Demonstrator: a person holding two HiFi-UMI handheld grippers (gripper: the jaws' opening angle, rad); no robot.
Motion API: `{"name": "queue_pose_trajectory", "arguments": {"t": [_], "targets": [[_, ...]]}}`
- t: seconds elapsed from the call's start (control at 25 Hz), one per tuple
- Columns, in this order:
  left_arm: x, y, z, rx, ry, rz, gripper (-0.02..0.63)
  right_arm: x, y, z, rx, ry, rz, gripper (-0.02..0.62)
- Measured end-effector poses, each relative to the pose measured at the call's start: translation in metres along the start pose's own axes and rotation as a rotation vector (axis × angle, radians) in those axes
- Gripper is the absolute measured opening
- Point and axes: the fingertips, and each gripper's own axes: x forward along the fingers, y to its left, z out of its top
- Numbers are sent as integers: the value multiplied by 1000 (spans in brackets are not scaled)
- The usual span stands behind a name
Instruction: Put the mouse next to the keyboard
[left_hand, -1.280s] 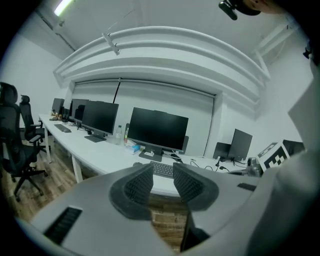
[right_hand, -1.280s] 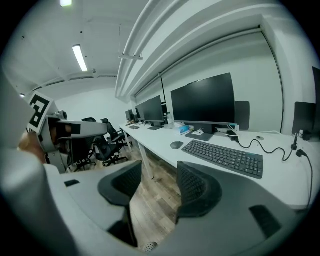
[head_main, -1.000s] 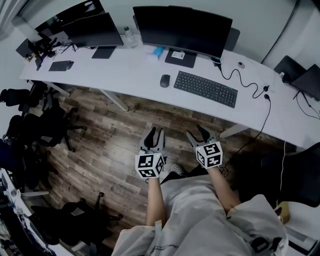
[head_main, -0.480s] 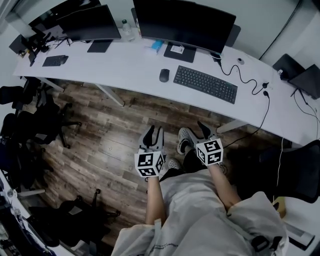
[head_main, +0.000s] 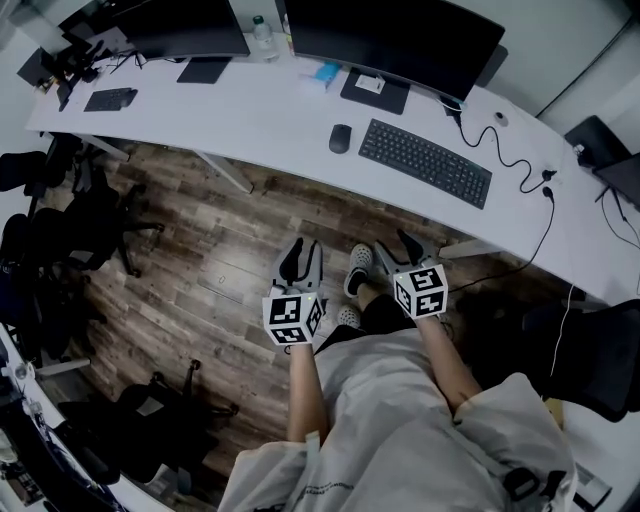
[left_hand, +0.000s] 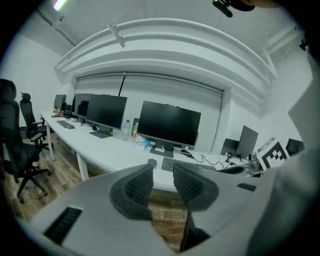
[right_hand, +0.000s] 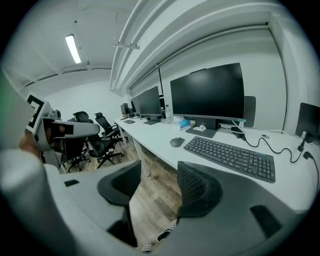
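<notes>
A dark mouse (head_main: 340, 138) lies on the long white desk (head_main: 260, 130), a little left of the black keyboard (head_main: 425, 162). In the right gripper view the mouse (right_hand: 177, 142) and keyboard (right_hand: 231, 156) lie ahead on the desk; in the left gripper view the mouse (left_hand: 152, 162) shows small beyond the jaws. Both grippers hang over the wooden floor, well short of the desk. My left gripper (head_main: 301, 260) is open and holds nothing. My right gripper (head_main: 396, 252) is open too, with nothing between its jaws.
Large monitors (head_main: 395, 40) stand behind the keyboard. A cable (head_main: 510, 160) trails right of it. Black office chairs (head_main: 70, 230) crowd the left floor, another chair (head_main: 590, 350) sits at right. The person's shoes (head_main: 358, 268) are on the floor between the grippers.
The view has shifted so the desk sits higher and a little to the right in the head view. A foot has stepped forward between the grippers. Both grippers stay open and empty.
</notes>
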Motion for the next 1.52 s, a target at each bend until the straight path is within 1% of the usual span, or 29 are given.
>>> {"name": "queue_pose_trajectory", "arguments": {"t": [0.2, 0.36, 0.48, 0.6, 0.76, 0.88, 1.0, 1.12, 1.32, 1.52], "targets": [[45, 14, 7, 11, 33, -13, 130, 38, -21, 14, 26, 7, 0, 232], [97, 26, 31, 39, 45, -31, 129, 77, -54, 49, 51, -12, -15, 232], [134, 38, 56, 75, 37, -24, 122, 104, -79, 77, 63, -32, -24, 232], [163, 51, 79, 121, 19, -5, 90, 126, -103, 101, 69, -47, -37, 232], [195, 67, 97, 123, 1, 23, 35, 153, -129, 121, 81, -57, -41, 233], [215, 70, 107, 137, 3, 24, 23, 167, -140, 134, 83, -64, -29, 233], [232, 66, 111, 169, 22, 17, 23, 177, -150, 140, 95, -66, -22, 233], [244, 67, 116, 180, 32, 13, 23, 185, -158, 144, 111, -66, -20, 233], [260, 73, 122, 167, 34, 16, 23, 193, -162, 147, 116, -52, -14, 235], [274, 77, 125, 168, 52, -11, 23, 203, -167, 149, 146, -43, -40, 235]]}}
